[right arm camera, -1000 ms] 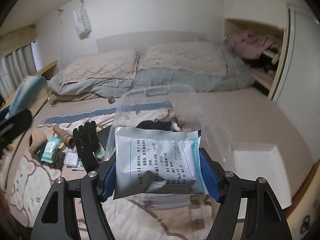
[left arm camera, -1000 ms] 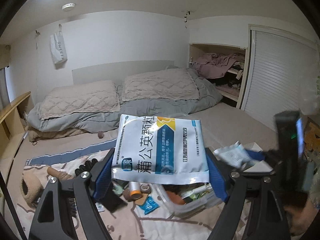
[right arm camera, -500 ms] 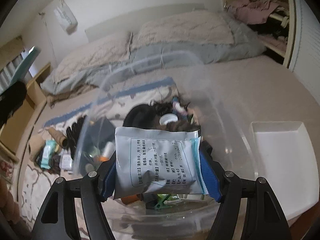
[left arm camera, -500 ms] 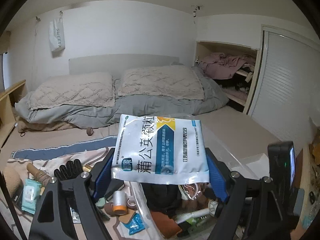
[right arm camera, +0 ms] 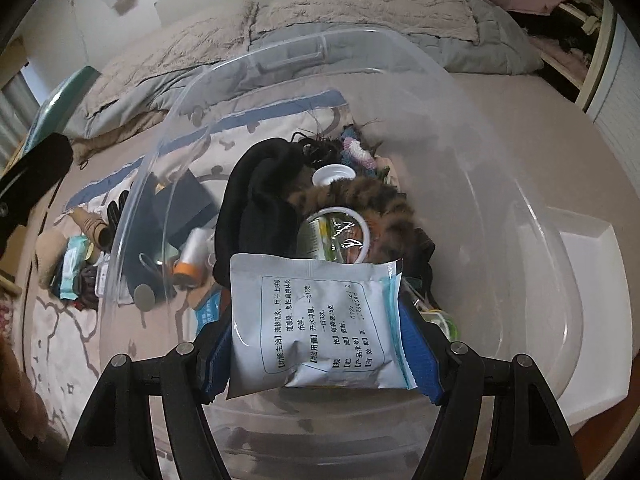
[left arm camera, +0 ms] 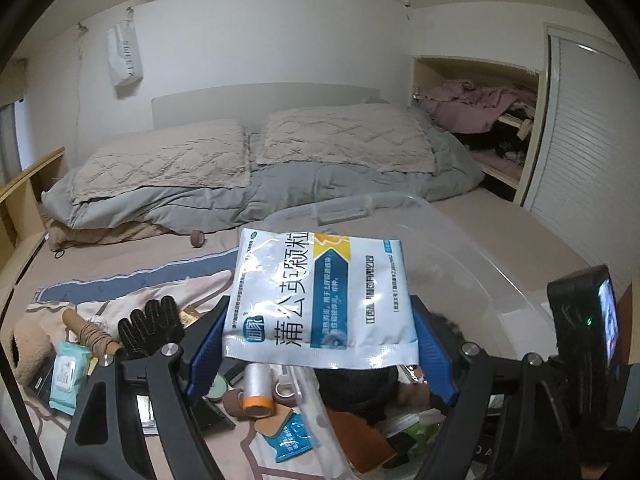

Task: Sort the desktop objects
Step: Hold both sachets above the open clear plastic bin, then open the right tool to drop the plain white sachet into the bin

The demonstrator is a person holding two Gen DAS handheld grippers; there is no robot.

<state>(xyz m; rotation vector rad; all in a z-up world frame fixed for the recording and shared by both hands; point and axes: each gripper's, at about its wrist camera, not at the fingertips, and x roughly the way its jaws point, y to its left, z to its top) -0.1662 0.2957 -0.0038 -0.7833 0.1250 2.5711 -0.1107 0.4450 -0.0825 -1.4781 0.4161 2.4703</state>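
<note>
Sachet (right arm camera: 320, 320) back (right view) hangs over clear bin (right arm camera: 540, 264).

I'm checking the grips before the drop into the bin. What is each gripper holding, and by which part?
Each holds a medicine sachet by its two side edges: the left gripper the printed-front sachet, the right gripper the text-back sachet.

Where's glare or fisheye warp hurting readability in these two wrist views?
Left wrist: ceiling light glares off the glossy sachet, washing out print near its upper left; room edges bow, corners vignette black. Right wrist: the clear bin rim bends strongly and its wall hazes the clutter behind; the matte sachet back reads sharp.
</note>
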